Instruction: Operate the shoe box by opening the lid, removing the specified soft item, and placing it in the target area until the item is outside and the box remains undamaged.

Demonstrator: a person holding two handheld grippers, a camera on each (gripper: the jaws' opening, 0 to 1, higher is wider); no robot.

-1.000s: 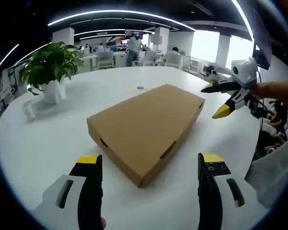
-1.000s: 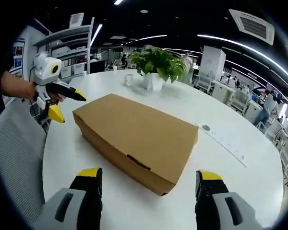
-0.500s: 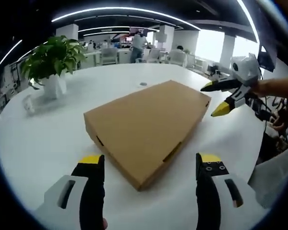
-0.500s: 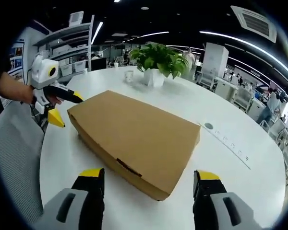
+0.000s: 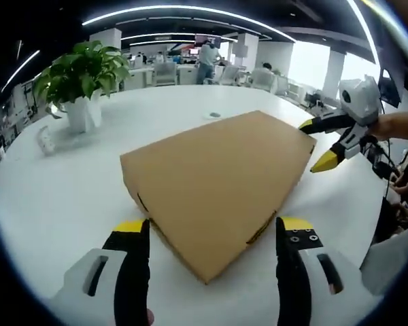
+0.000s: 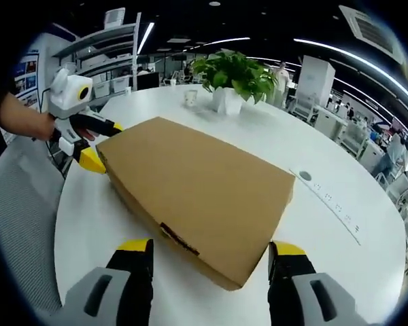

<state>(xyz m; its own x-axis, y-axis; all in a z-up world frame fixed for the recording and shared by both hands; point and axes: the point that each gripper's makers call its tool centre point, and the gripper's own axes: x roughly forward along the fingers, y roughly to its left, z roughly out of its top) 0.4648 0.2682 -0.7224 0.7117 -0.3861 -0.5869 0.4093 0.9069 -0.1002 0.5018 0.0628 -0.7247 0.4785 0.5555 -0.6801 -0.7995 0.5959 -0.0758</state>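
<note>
A flat brown cardboard shoe box (image 5: 217,176) lies on the round white table (image 5: 61,197), its lid down. In the left gripper view my left gripper (image 5: 212,225) is open, its yellow-tipped jaws standing to either side of the box's near corner. My right gripper (image 5: 316,144) comes in from the right, held by a hand, open at the box's far right corner. The right gripper view has the same box (image 6: 197,183) with my right gripper (image 6: 210,246) open around its near corner. There the left gripper (image 6: 103,144) is open at the far left corner. What is inside the box is hidden.
A potted green plant (image 5: 81,75) (image 6: 234,71) stands at the table's far side, with a small white cup (image 6: 190,97) beside it. A round socket (image 6: 304,176) and a strip of outlets (image 6: 333,204) are set in the tabletop. Office desks, chairs and people lie beyond.
Both grippers have closed in on the box from opposite corners. The box looms larger in both views and each pair of open jaws now flanks a corner.
</note>
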